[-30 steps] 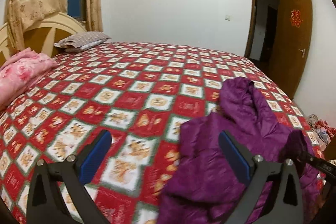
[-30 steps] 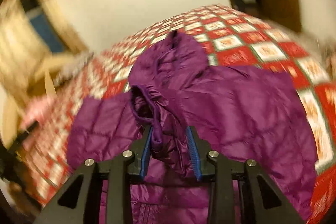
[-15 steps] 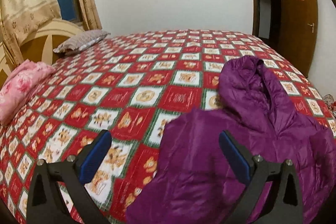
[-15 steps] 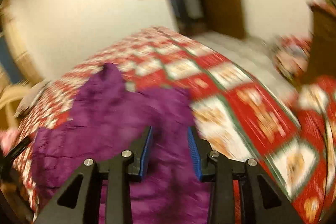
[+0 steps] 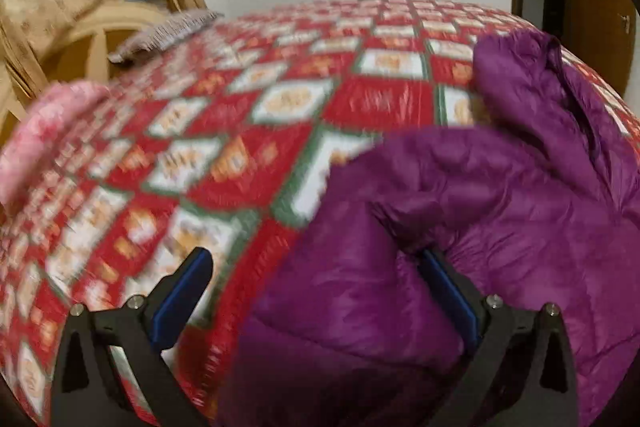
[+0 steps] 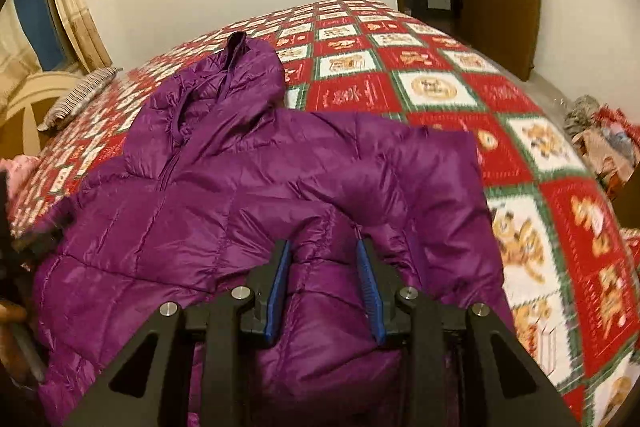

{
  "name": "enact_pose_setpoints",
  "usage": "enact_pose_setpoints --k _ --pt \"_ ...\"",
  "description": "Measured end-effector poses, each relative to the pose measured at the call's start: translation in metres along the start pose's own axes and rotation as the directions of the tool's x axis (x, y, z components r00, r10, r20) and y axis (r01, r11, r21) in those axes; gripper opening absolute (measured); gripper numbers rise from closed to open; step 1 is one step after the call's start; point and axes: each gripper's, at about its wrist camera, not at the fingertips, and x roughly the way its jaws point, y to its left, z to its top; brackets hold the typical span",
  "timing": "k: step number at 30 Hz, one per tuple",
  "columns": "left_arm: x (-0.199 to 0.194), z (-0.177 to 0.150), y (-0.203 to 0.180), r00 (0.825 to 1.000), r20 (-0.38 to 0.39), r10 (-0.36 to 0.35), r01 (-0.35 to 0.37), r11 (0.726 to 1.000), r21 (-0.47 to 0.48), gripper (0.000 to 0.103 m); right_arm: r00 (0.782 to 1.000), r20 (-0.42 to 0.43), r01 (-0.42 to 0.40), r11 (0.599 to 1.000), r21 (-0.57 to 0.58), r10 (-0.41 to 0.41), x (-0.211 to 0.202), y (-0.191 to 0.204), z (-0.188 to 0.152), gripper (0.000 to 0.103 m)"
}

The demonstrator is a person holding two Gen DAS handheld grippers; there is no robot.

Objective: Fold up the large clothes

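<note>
Spreading the purple puffer jacket (image 6: 248, 195) flat on the bed (image 6: 440, 95), hood at 12 o'clock, goes best if the right gripper (image 6: 324, 283), fingers pinching a puffy fold, stays low while the left gripper (image 5: 316, 299), fingers wide apart, takes the 9 o'clock edge.

Right tool (image 6: 323, 259) pinching purple jacket (image 6: 224, 195) fold — jacket spread on checkered quilt (image 6: 432, 91).

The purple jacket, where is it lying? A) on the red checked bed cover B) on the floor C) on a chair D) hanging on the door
A: the purple jacket lies spread on the red checked bed cover, hood pointing toward the far wall.
</note>
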Motion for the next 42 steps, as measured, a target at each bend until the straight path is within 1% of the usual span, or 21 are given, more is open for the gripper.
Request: enact_pose_setpoints --k 3,5,8,10,11,14,16,19,22,25,27,30,33,35,36,37,38,39,40,41,42 --pt "0.013 0.003 0.006 0.996 -0.059 -0.062 0.058 0.996 -0.060 0.103 1.000 -0.002 -0.029 0.999 0.033 0.029 0.005 -0.007 0.000 0.035" --pt "0.017 0.003 0.009 0.993 -0.072 -0.093 0.087 0.992 -0.092 0.103 0.999 -0.003 -0.036 0.998 0.043 0.036 0.006 -0.008 0.000 0.035" --pt "0.009 0.000 0.007 0.995 -0.047 -0.086 0.081 0.992 -0.092 0.103 1.000 -0.026 -0.016 1.000 0.012 0.017 0.009 -0.004 0.005 0.036" --pt "0.001 0.000 0.009 0.996 -0.024 -0.091 0.088 0.991 -0.104 0.103 0.998 -0.061 -0.009 0.999 0.033 0.011 0.005 -0.002 0.015 0.036" --pt "-0.003 0.003 0.011 0.995 -0.007 -0.103 0.101 0.990 -0.099 0.103 0.998 -0.054 -0.037 0.995 0.088 0.042 0.001 -0.004 0.026 0.036" --pt "-0.027 0.017 0.010 0.989 0.090 -0.121 0.126 0.990 -0.059 0.103 0.995 -0.014 -0.093 0.987 0.130 0.096 -0.002 0.002 0.061 0.038" --pt "-0.035 0.030 0.006 0.984 0.104 -0.147 0.152 0.988 -0.037 0.103 0.989 -0.034 -0.135 0.979 0.153 0.141 0.015 0.009 0.089 0.041" --pt "-0.026 0.046 0.000 0.979 0.064 -0.196 0.198 0.980 -0.031 0.103 0.984 -0.085 -0.141 0.978 0.154 0.156 0.053 0.020 0.123 0.045" --pt "-0.006 0.064 -0.006 0.972 0.029 -0.235 0.236 0.970 -0.063 0.103 0.974 -0.125 -0.161 0.964 0.211 0.190 0.096 0.021 0.143 0.051" --pt "0.023 0.090 -0.018 0.949 -0.054 -0.311 0.307 0.949 -0.076 0.103 0.967 -0.173 -0.143 0.959 0.243 0.188 0.135 0.021 0.156 0.052" --pt "0.042 0.108 -0.028 0.933 -0.098 -0.345 0.338 0.937 -0.084 0.103 0.969 -0.171 -0.135 0.960 0.246 0.180 0.149 0.020 0.164 0.052" --pt "0.072 0.131 -0.051 0.906 -0.180 -0.384 0.376 0.924 -0.078 0.103 0.967 -0.159 -0.156 0.954 0.255 0.200 0.169 0.018 0.177 0.052" --pt "0.095 0.149 -0.068 0.899 -0.200 -0.389 0.374 0.921 -0.112 0.103 0.964 -0.161 -0.167 0.954 0.250 0.211 0.187 0.021 0.185 0.052" --pt "0.105 0.156 -0.080 0.885 -0.211 -0.416 0.397 0.909 -0.125 0.103 0.964 -0.149 -0.184 0.956 0.228 0.221 0.192 0.024 0.189 0.052" --pt "0.109 0.156 -0.084 0.875 -0.214 -0.434 0.413 0.900 -0.137 0.092 0.963 -0.144 -0.193 0.957 0.216 0.227 0.193 0.026 0.190 0.052" --pt "0.108 0.153 -0.090 0.876 -0.195 -0.441 0.422 0.897 -0.133 0.072 0.962 -0.145 -0.200 0.959 0.199 0.230 0.195 0.029 0.191 0.052" --pt "0.106 0.153 -0.094 0.883 -0.180 -0.433 0.420 0.901 -0.108 0.060 0.962 -0.146 -0.204 0.964 0.169 0.230 0.195 0.032 0.192 0.048" --pt "0.101 0.150 -0.102 0.876 -0.167 -0.451 0.450 0.892 -0.047 0.019 0.958 -0.144 -0.230 0.963 0.142 0.249 0.194 0.035 0.191 0.018" --pt "0.100 0.149 -0.106 0.849 -0.183 -0.496 0.499 0.866 -0.030 0.006 0.953 -0.150 -0.244 0.959 0.141 0.265 0.194 0.035 0.191 0.004" --pt "0.095 0.147 -0.107 0.831 -0.184 -0.524 0.528 0.849 -0.031 0.005 0.949 -0.142 -0.259 0.954 0.151 0.280 0.190 0.034 0.190 0.004" --pt "0.090 0.146 -0.105 0.831 -0.169 -0.529 0.533 0.846 -0.027 0.004 0.949 -0.122 -0.271 0.951 0.150 0.290 0.185 0.032 0.190 0.003"
